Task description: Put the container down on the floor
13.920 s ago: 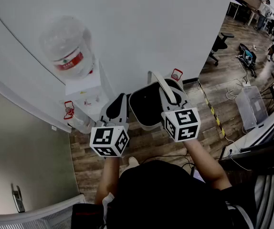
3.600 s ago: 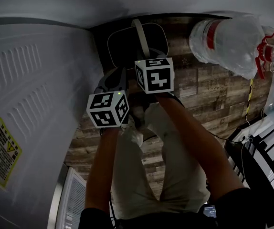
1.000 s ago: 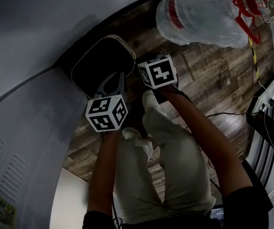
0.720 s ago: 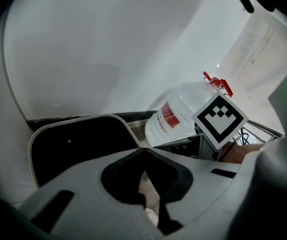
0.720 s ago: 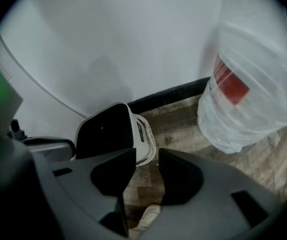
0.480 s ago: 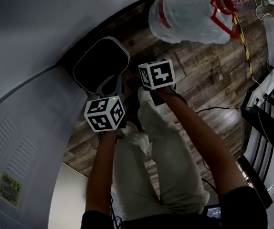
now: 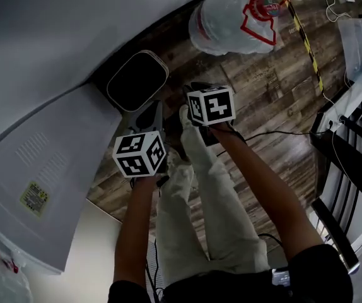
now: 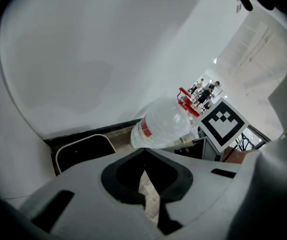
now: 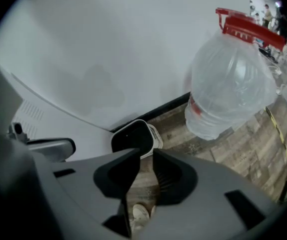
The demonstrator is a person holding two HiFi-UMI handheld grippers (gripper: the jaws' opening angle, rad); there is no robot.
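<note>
The container [image 7: 137, 81], a white bin with rounded corners and a dark inside, stands on the wooden floor against the wall, apart from both grippers; it also shows in the gripper views [image 8: 81, 151] [image 9: 133, 136]. My left gripper [image 7: 150, 113] hangs above the floor just short of the bin, its jaw tips [image 8: 143, 153] touching, nothing held. My right gripper [image 7: 191, 92] is raised beside it to the right. Its jaws [image 9: 143, 156] have just been closing and stand a narrow gap apart with only floor and a shoe seen between them.
A large clear water bottle [image 7: 231, 14] with a red handle lies on the floor right of the bin. A white appliance [image 7: 48, 163] stands to the left, the wall behind. The person's legs [image 7: 193, 188] are below the grippers. A cable [image 7: 282, 133] and striped tape [image 7: 304, 36] cross the floor at right.
Both grippers have drawn up and back from the bin, which now looks smaller and farther off. The bin has stayed in place on the floor.
</note>
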